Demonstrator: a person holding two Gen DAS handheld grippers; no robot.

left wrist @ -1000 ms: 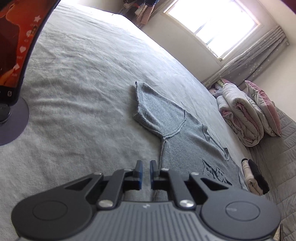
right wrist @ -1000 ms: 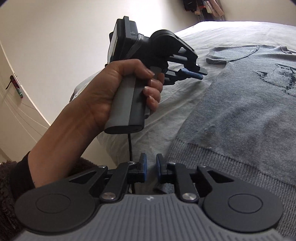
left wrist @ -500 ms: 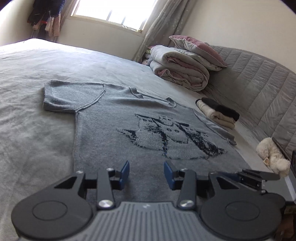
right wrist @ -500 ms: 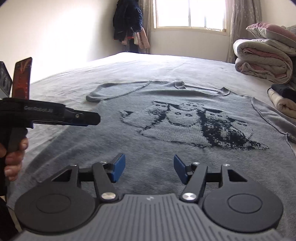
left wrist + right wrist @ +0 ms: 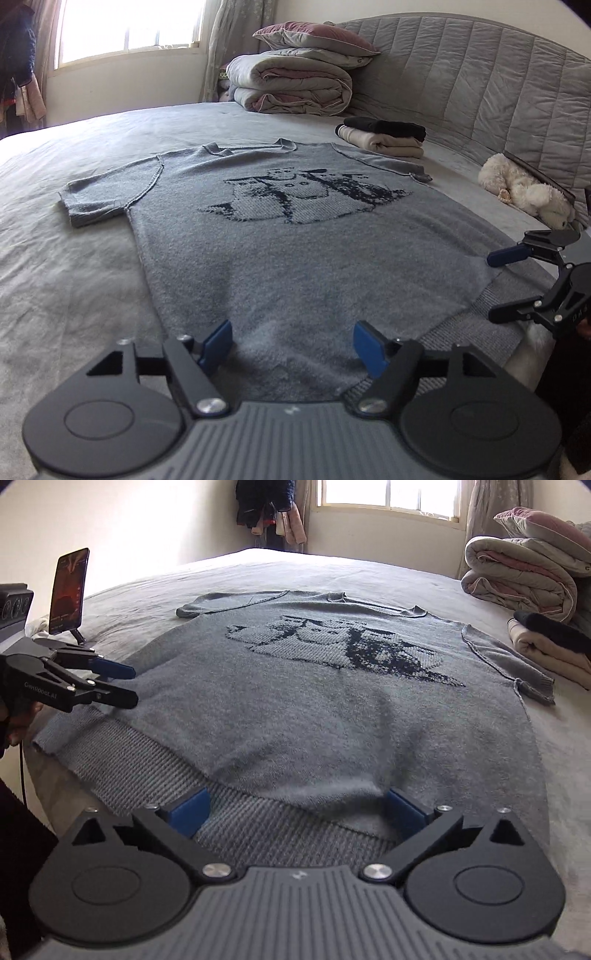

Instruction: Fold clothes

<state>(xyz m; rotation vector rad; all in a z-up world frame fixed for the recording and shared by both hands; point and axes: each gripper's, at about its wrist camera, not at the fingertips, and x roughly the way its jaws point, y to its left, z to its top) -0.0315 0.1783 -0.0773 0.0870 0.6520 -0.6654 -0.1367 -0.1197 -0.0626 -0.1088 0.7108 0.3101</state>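
The left gripper has its jaws wide apart and opening further; nothing is clamped between its blue pads. They hover over the lower body of the grey knitted sweater, which lies flat and face up on the bed, stretching away ahead of the jaws with its collar at the far end. Whether the pads touch the knit cannot be told.

The right gripper is opening too, its jaws spread very wide, with the sweater's ribbed hem lying between and under the pads. They press on nothing. The dark knitted picture on the chest sits ahead of these jaws, and a short sleeve lies ahead to their right.

In the right wrist view the left gripper appears at the left edge, over the hem's corner, with "GenRobot.AI" printed on its black body. In the left wrist view the right gripper's side shows a few pale letters, too small to read.
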